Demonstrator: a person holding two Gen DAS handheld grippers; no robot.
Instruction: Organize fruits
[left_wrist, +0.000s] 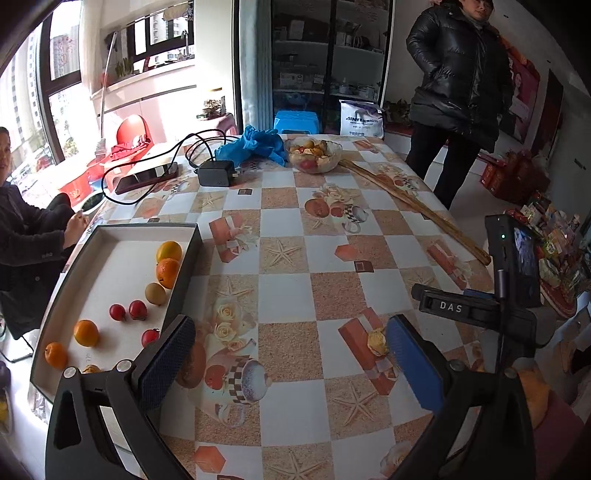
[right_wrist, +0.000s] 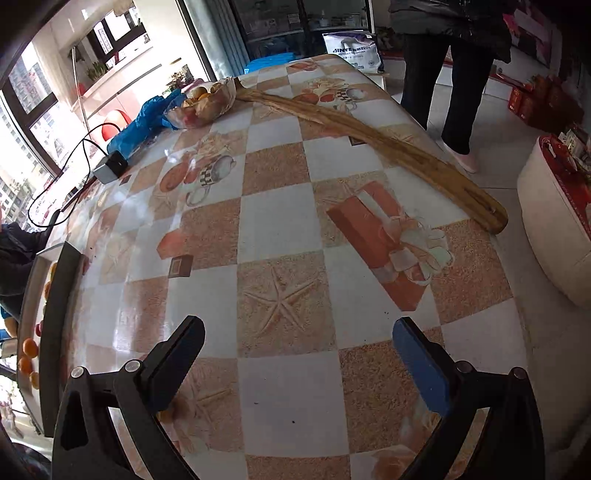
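A shallow white box (left_wrist: 110, 236) with dark walls lies at the table's left. It holds several oranges (left_wrist: 86, 333), small red fruits (left_wrist: 137, 309) and a tan round fruit (left_wrist: 155, 293). A glass bowl of mixed fruit (left_wrist: 313, 155) stands at the far side; it also shows in the right wrist view (right_wrist: 201, 101). My left gripper (left_wrist: 291, 336) is open and empty above the table beside the box's right wall. My right gripper (right_wrist: 297, 338) is open and empty above bare tablecloth. The box's edge (right_wrist: 59, 295) with oranges shows at far left.
A long wooden stick (left_wrist: 413, 203) lies along the table's right side (right_wrist: 369, 136). A phone (left_wrist: 147, 177), a charger (left_wrist: 216, 173) with cables and a blue bag (left_wrist: 251, 144) lie at the back left. One person stands at the far right, another sits left. The right gripper's body (left_wrist: 513, 273) shows at right.
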